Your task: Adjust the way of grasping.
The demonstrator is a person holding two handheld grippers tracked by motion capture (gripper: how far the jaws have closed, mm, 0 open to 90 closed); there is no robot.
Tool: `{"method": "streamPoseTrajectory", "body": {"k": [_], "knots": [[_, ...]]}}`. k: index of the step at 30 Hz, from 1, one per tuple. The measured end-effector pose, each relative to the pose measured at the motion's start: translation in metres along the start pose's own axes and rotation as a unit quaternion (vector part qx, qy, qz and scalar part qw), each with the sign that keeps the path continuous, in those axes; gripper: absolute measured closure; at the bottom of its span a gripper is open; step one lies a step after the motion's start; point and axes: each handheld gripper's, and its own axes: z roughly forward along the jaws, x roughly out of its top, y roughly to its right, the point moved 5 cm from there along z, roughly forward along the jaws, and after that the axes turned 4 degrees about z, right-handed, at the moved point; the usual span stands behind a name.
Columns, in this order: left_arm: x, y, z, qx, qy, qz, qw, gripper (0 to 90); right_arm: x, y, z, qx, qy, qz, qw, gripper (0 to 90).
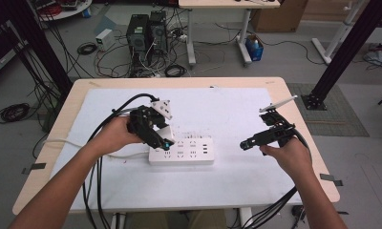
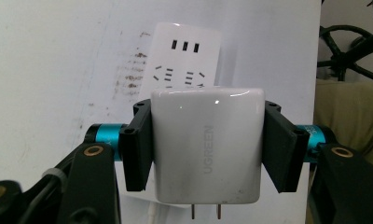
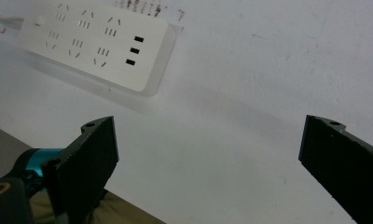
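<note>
White charger [image 2: 205, 149] clamped in left gripper [image 2: 205, 149] fingers above power strip [image 2: 187, 58] (right gripper [image 3: 208, 154] spread, empty).

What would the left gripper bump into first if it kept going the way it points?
Probably the power strip. The left gripper is shut on a charger, and the strip lies straight ahead beyond it. How far off it lies is hard to tell.

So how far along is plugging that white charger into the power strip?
Done: the left gripper is shut on the white charger, lifted over the power strip.
In hand: the charger hangs above the strip's left end, its two prongs bare, not in a socket.
Left: line up and push in. The right gripper waits open, apart from the strip.
</note>
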Motion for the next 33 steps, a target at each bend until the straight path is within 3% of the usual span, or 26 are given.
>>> {"method": "streamPoseTrajectory", "body": {"k": [1, 2, 6, 11, 17, 23, 33], "knots": [[0.002, 0.002, 0.003, -0.004, 0.006, -0.005, 1.0, 42.5, 0.0, 0.001, 0.001, 0.001, 0.0, 0.001, 1.0, 4.0], [0.003, 0.002, 0.004, -0.006, -0.001, 0.005, 1.0, 42.5, -0.001, 0.001, 0.001, 0.003, 0.001, 0.004, 1.0, 4.0], [0.01, 0.005, 0.012, -0.009, 0.002, 0.012, 0.9999, 42.6, -0.002, -0.001, 0.003, 0.038, 0.004, 0.024, 0.999, 4.7], [0.019, 0.009, 0.019, -0.012, 0.011, 0.021, 0.9997, 42.5, -0.005, -0.001, 0.005, 0.06, 0.005, 0.032, 0.9977, 4.7], [0.029, 0.013, 0.027, -0.015, 0.02, 0.029, 0.9992, 42.5, -0.004, -0.007, 0.006, 0.115, 0.015, 0.052, 0.9919, 4.7], [0.043, 0.018, 0.034, -0.019, 0.037, 0.039, 0.9984, 42.6, -0.002, -0.016, 0.006, 0.172, 0.019, 0.064, 0.9829, 4.7], [0.058, 0.024, 0.042, -0.015, 0.052, 0.051, 0.9973, 42.6, 0.002, -0.029, 0.007, 0.207, 0.021, 0.071, 0.9755, 4.7]]}}
